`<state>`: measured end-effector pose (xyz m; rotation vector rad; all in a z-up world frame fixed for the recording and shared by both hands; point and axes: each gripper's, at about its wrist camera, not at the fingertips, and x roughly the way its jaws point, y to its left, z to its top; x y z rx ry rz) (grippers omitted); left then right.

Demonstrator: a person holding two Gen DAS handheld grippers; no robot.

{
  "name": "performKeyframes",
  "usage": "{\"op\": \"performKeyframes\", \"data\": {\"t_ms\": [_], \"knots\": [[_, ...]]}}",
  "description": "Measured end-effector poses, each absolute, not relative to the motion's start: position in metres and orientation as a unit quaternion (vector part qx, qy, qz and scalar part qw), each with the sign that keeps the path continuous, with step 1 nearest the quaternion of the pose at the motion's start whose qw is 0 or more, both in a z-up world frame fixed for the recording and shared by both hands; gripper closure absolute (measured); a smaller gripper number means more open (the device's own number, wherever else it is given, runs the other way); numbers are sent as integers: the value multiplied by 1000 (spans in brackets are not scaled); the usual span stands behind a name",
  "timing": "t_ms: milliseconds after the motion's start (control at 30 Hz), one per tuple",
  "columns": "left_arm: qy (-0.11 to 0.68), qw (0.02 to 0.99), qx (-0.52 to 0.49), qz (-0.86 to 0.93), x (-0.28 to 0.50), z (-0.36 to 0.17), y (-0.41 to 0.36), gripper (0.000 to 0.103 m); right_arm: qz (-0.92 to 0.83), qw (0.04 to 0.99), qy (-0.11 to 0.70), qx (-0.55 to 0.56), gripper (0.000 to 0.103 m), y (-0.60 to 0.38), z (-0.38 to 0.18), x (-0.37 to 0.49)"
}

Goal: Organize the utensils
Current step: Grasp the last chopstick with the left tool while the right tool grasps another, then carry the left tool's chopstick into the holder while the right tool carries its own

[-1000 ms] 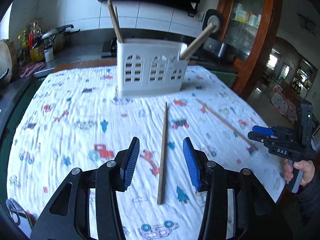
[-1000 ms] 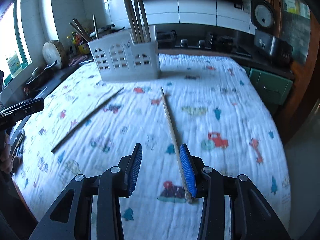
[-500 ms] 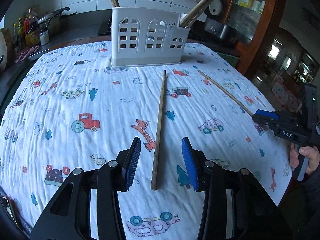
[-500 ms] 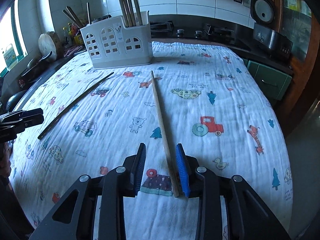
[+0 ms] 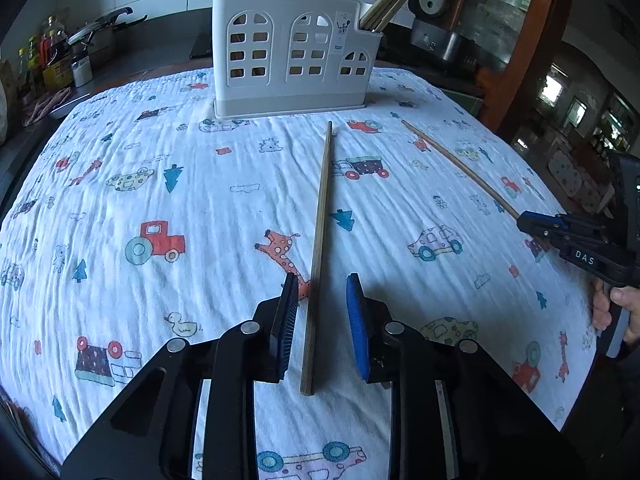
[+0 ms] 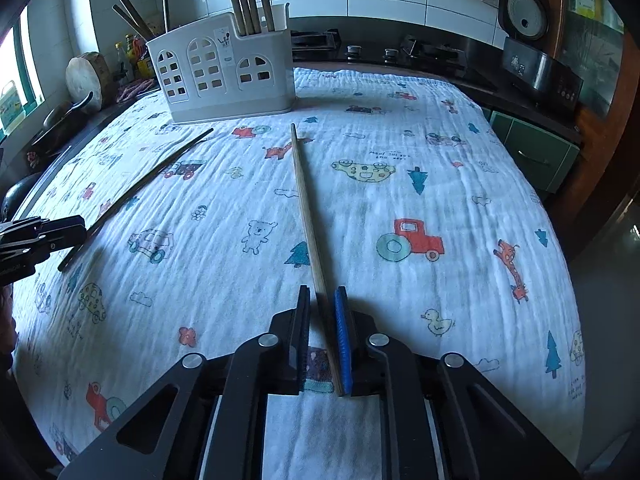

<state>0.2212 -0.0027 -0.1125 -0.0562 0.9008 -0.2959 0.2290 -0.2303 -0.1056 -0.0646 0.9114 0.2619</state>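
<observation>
Left gripper (image 5: 322, 316) low over the table (image 5: 120, 184), jaws just narrowed but w/ gaps either side of chopstick (image 5: 318, 248), not yet pinched; it lies mid-table, tip toward the caddy (image 5: 294, 52) at the far edge. Right view: right gripper (image 6: 322, 336) just closed on the 2nd chopstick (image 6: 306, 208) nr the front edge. Step: pickup. Next: left finishes closing, both lift, drop sticks in caddy.

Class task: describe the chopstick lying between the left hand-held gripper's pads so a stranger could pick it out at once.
Find the white holder at the far side of the printed cloth. Two chopsticks lie loose in front of it. The one meant runs straight from the holder's base towards the left hand-held gripper, past an orange giraffe print; its neighbour slants off to the right hand-held gripper.
</observation>
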Motion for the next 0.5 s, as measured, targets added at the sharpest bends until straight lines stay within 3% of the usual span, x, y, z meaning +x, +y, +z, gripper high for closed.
{"op": "performKeyframes", "data": {"t_ms": [167,367,500], "knots": [[436,889,-17,-140,222,-117,-6,83,124,890,438,-32,94,-230,-106,229],[435,893,26,-114,223,-116,-17,96,117,892,436,-36,95,-227,-104,227],[432,894,11,-118,220,-107,-13,97,117,898,423,-28,96,-227,-93,221]]}}
